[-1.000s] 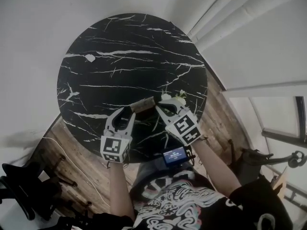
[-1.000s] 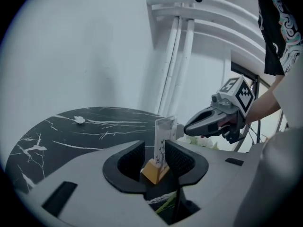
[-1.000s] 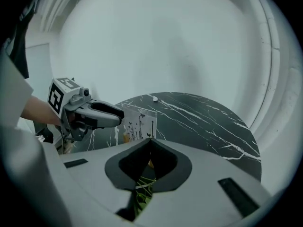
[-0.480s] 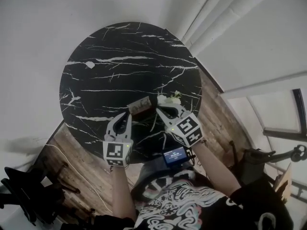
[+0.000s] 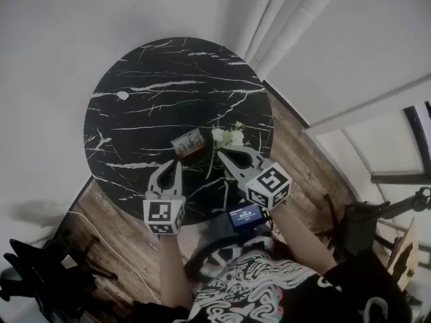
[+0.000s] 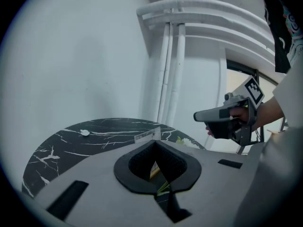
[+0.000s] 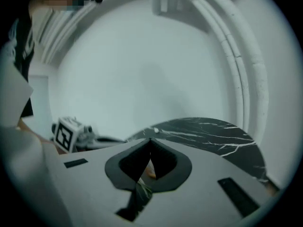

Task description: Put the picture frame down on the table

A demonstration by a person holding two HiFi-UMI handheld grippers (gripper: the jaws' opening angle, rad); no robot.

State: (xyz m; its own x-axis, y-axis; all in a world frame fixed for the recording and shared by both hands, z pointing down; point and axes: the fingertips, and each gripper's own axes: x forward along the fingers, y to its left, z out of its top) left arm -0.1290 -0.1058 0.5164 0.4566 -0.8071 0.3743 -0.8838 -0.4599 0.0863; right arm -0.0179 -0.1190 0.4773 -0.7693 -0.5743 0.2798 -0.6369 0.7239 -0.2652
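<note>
While both tongs hover over the near side of the round black marble desk (image 5: 135, 106), the picture frame (image 5: 188, 142) stands on it, tilted, just past the left tongs (image 5: 176, 162). Left gripper view: left tongs (image 6: 155, 141) narrow, tips meeting in a point, only the padded hollow behind them open. The picture frame (image 6: 147, 135) shows its top edge right over the tips and its yellowish face through the hollow. Cannot tell if the tips touch it. Right tongs (image 5: 223, 155) sit near the frame's right end, close under a bunch of white flowers (image 5: 229, 137) lying on the desk; a green stem runs back between the two tongs. Right gripper view: right tongs (image 7: 150, 139) also closed tip to tip, with blurred orange and green seen through the hollow. Small white scrap (image 5: 122, 95) far left on the desk, well apart from the frame. Lit phone screen (image 5: 244, 216) at the person's waist, by the desk edge. Wooden floor (image 5: 306, 157) beside the desk.
</note>
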